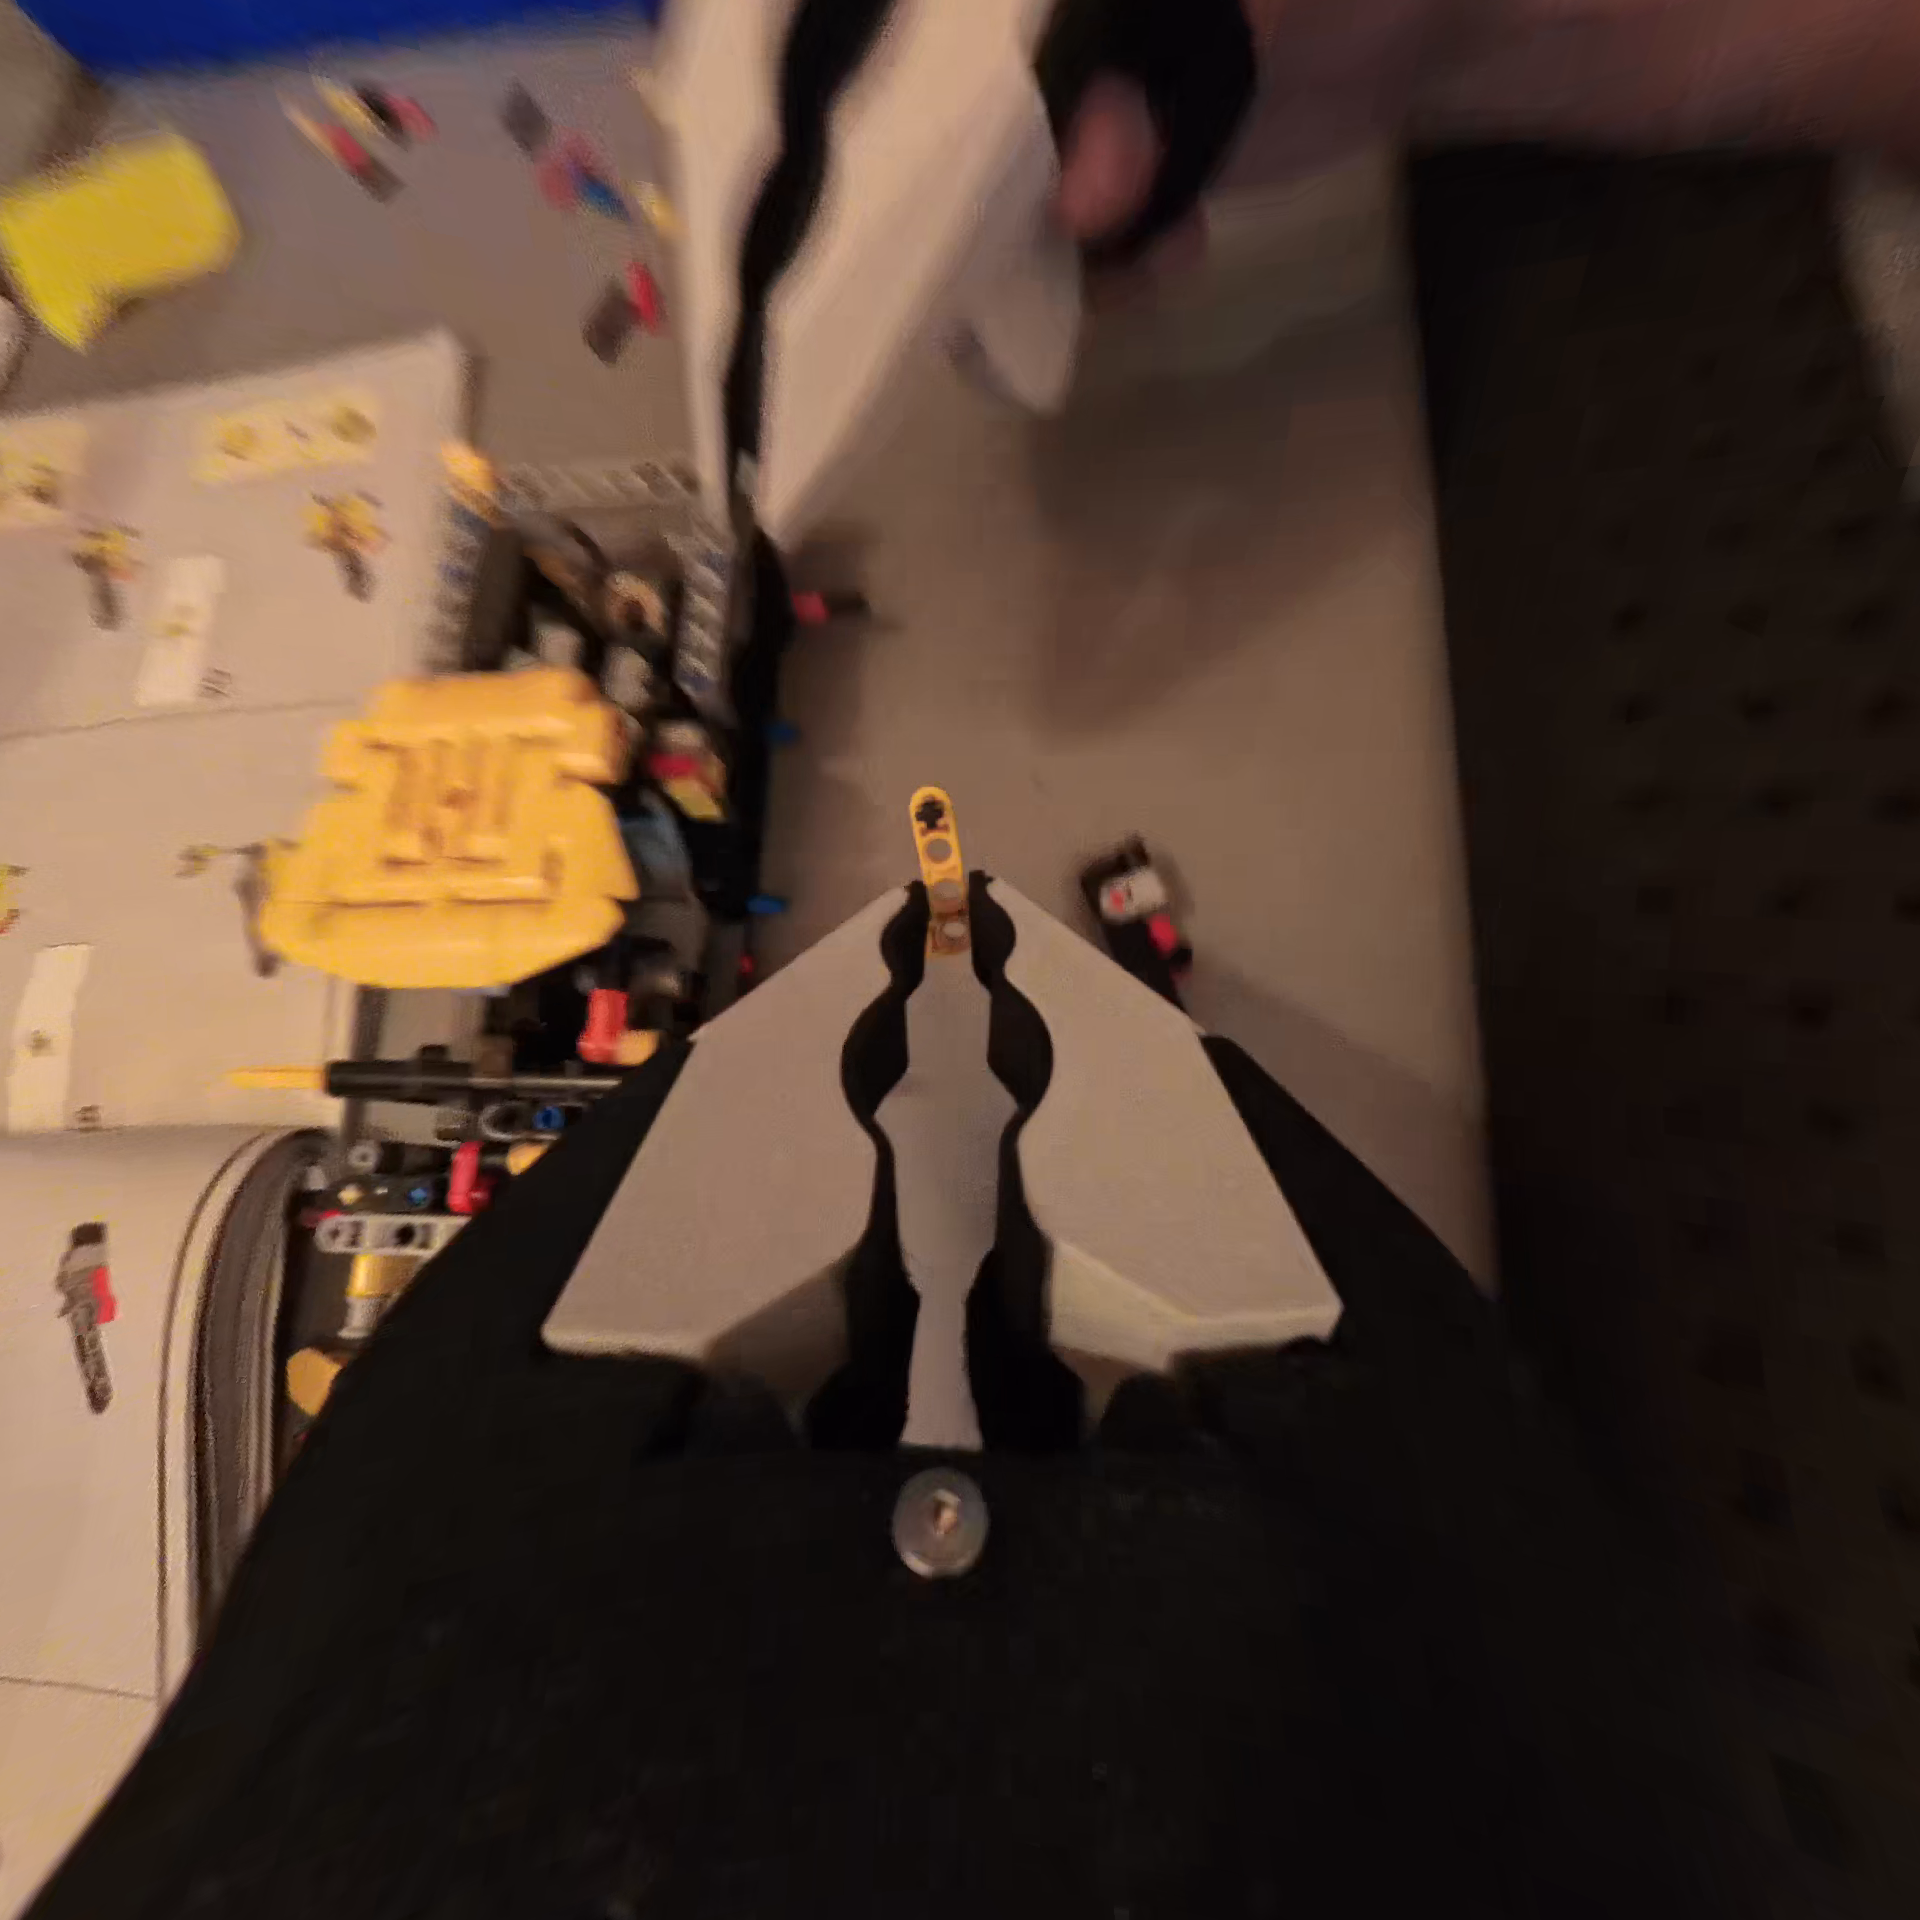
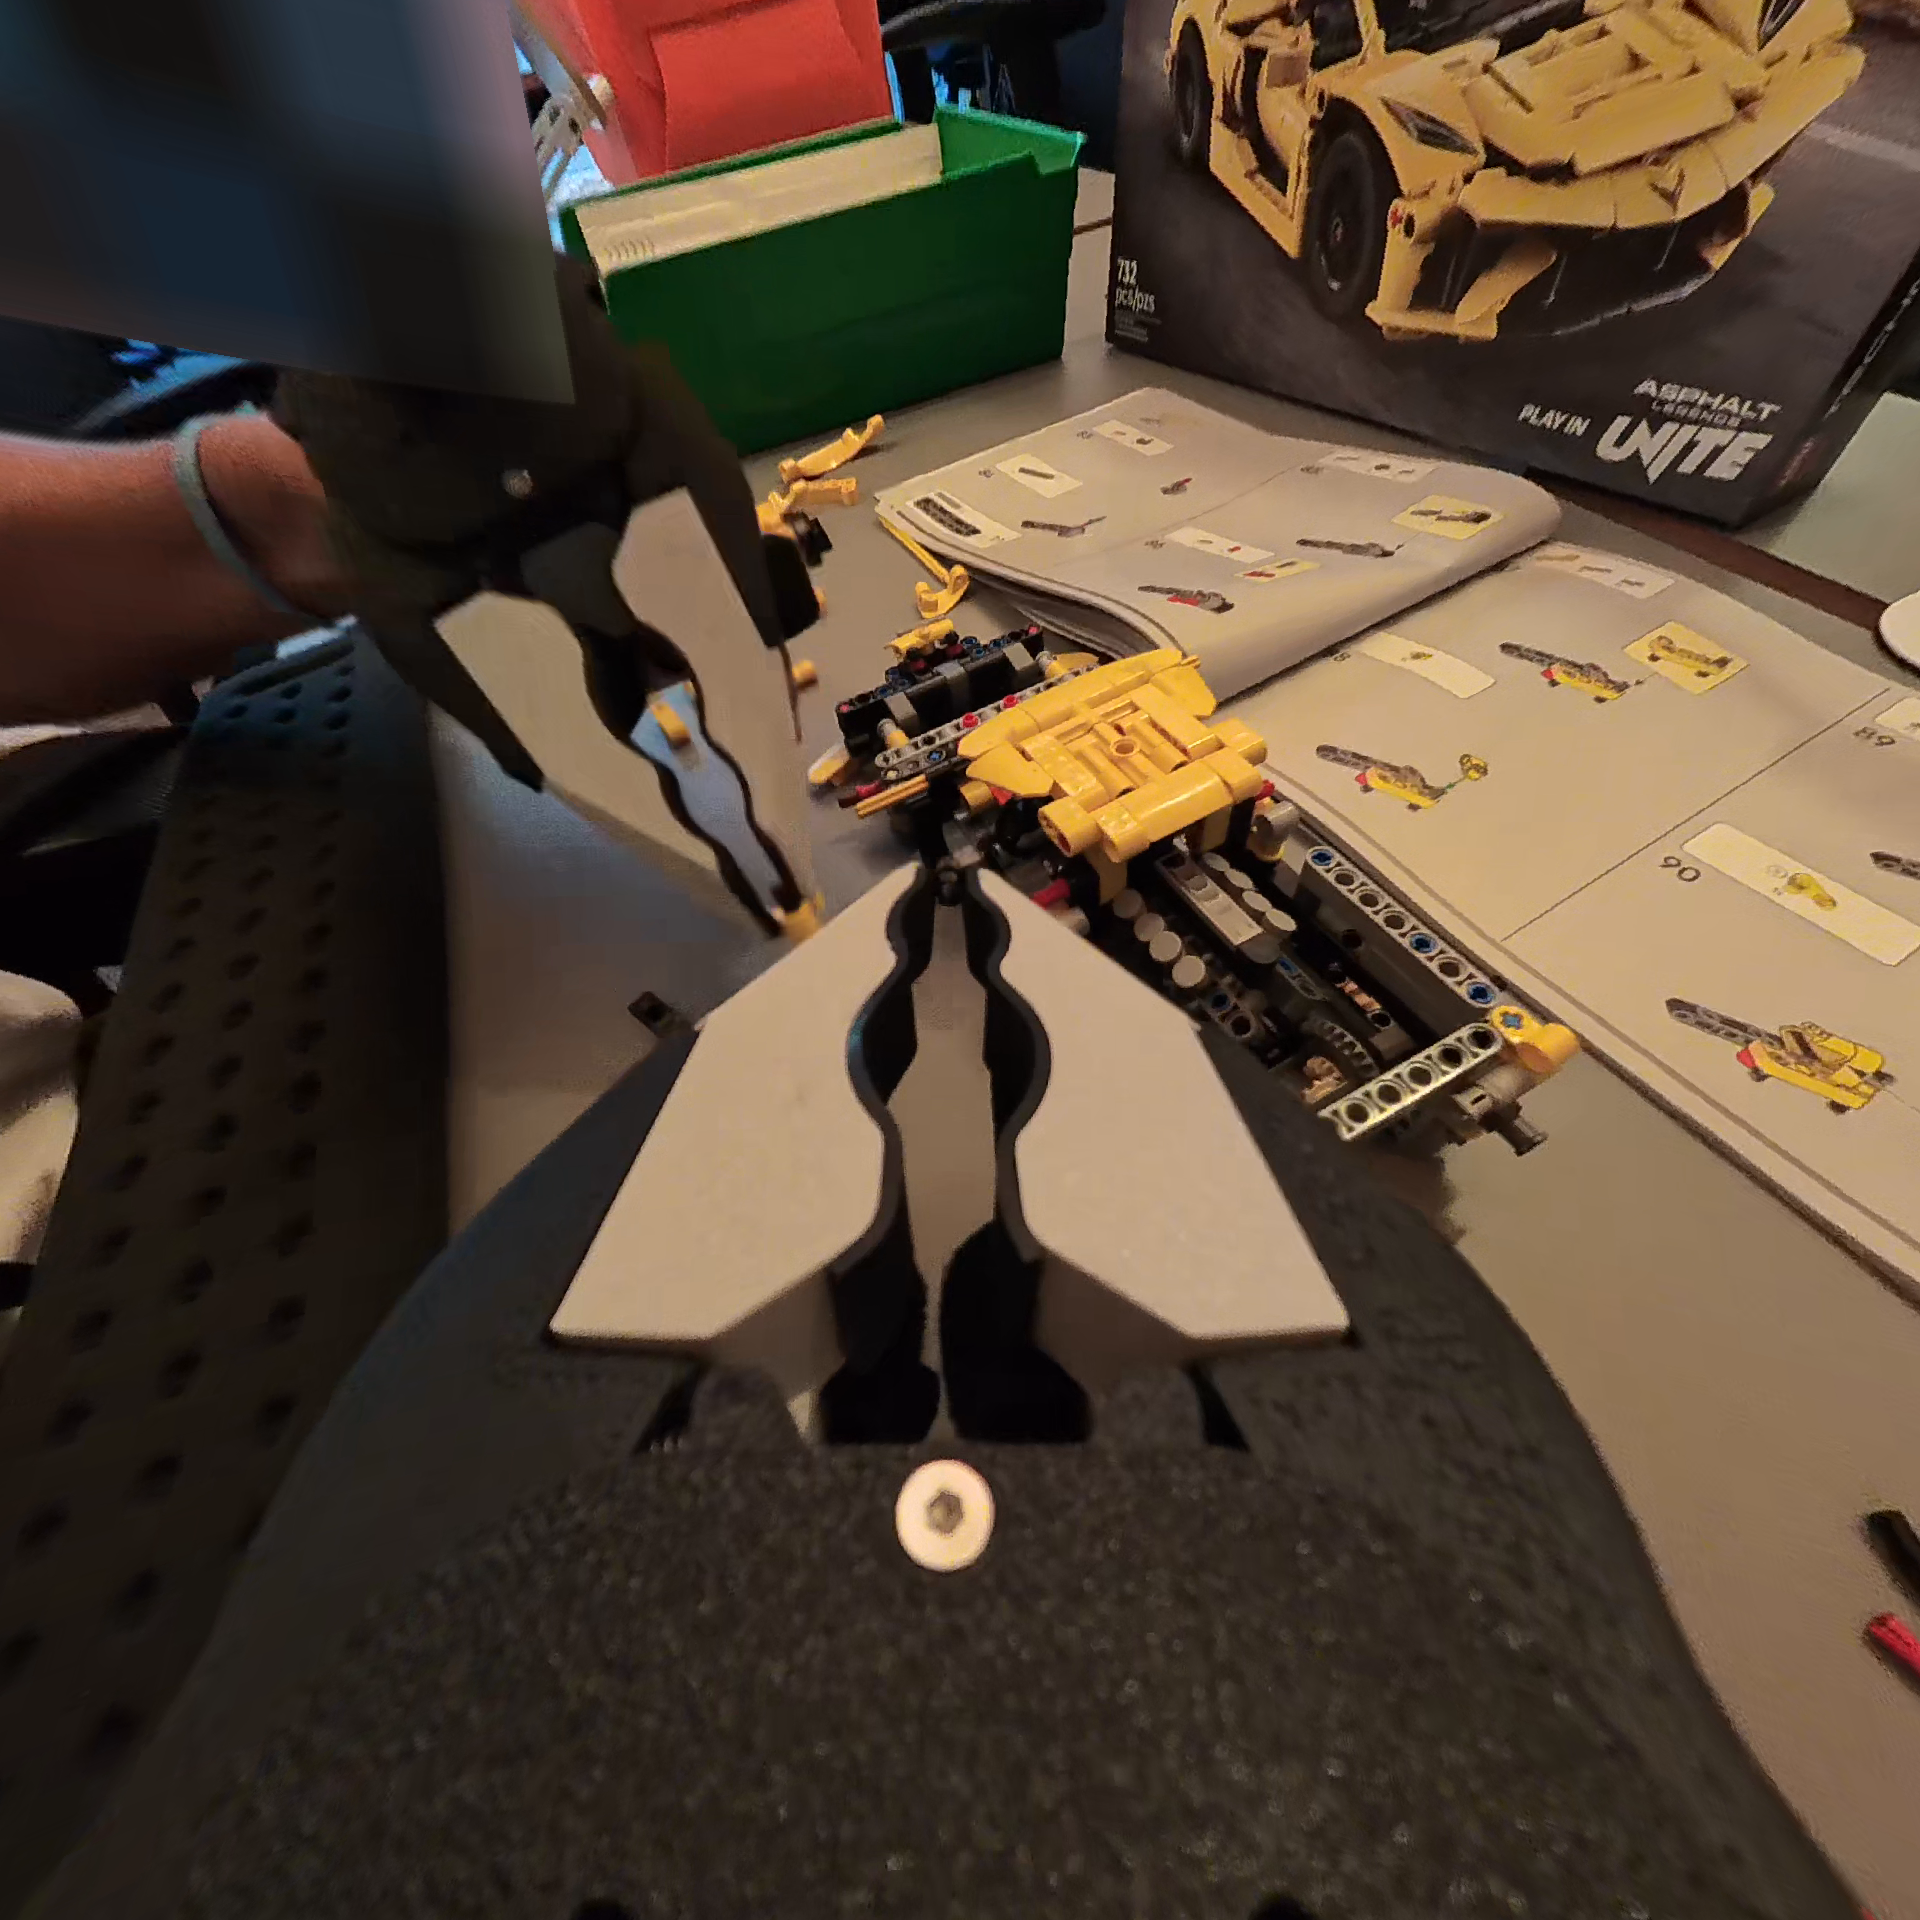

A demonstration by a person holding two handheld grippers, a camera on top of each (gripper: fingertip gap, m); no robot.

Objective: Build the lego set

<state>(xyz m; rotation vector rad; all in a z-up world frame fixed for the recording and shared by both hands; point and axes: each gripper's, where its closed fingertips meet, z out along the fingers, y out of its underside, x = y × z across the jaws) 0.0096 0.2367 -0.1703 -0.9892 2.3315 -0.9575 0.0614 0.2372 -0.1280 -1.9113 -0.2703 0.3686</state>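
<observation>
Yellow plastic, thin and flat with round holes and a cross-shaped hole at its far end: this small liftarm (image 1: 940,873) is pinched at its near end between the tips of the left gripper (image 1: 943,902), whose grey wedge fingers with wavy black pads are nearly closed on it. The left gripper is held above the grey counter (image 1: 1195,644), just right of the part-built car chassis (image 2: 1132,831). The chassis, studded yellow panels over black and grey perforated beams, lies on the counter against the open instruction booklet (image 2: 1455,831). The right gripper (image 2: 948,883) points at the chassis's near end, its tips almost together on a small dark part (image 2: 948,878) there. A glossy set box (image 2: 1507,239) stands behind.
</observation>
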